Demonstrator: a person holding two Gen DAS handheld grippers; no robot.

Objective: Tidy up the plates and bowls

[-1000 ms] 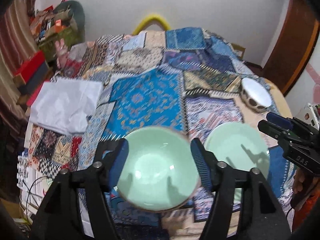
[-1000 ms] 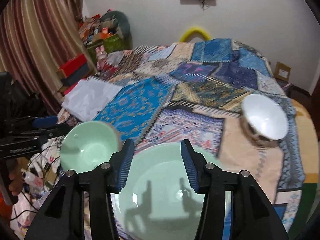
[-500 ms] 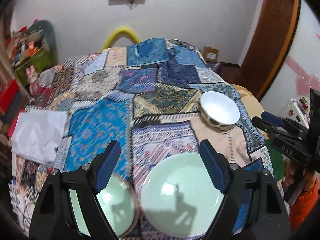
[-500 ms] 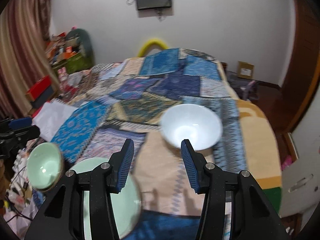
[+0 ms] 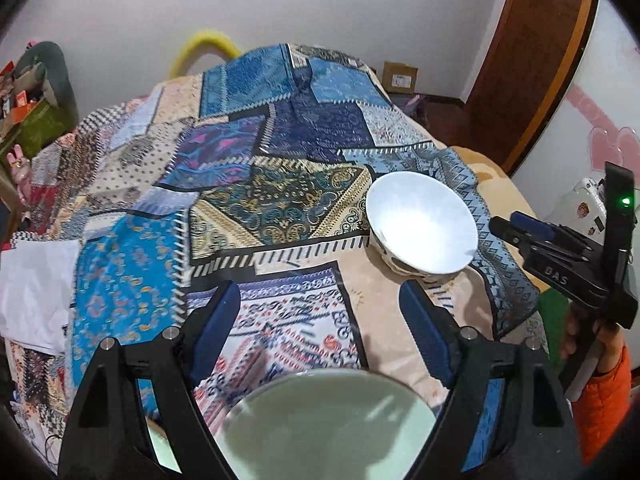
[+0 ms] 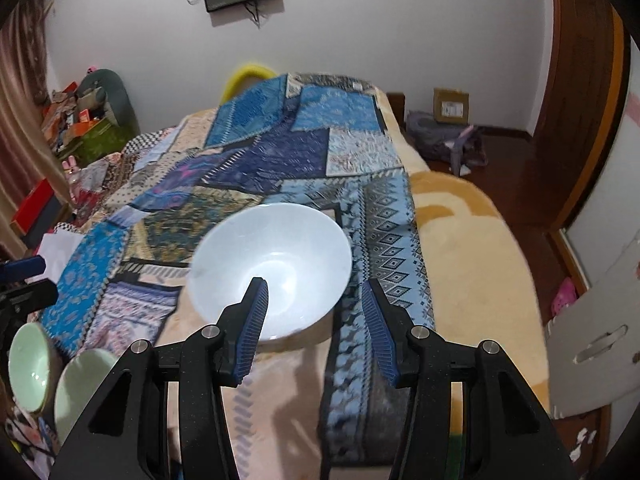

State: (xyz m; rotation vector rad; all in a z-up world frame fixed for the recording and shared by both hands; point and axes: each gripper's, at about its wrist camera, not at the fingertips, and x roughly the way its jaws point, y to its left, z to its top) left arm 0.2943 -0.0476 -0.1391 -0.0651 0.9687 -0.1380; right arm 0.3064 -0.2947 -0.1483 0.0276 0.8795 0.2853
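Over patchwork bed: right gripper [image 6: 314, 312] parted, empty, near white bowl [image 6: 272, 272]; left gripper [image 5: 320, 320] wide, empty

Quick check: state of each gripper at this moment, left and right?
Left gripper: open, holding nothing.
Right gripper: open, empty; white bowl sits just ahead.

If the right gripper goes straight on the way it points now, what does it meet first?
Most likely the white bowl. The right gripper is open and empty, and the bowl's near right rim lies just ahead between its fingers. Depth is hard to judge, so it might touch the patterned cloth beside the bowl instead.
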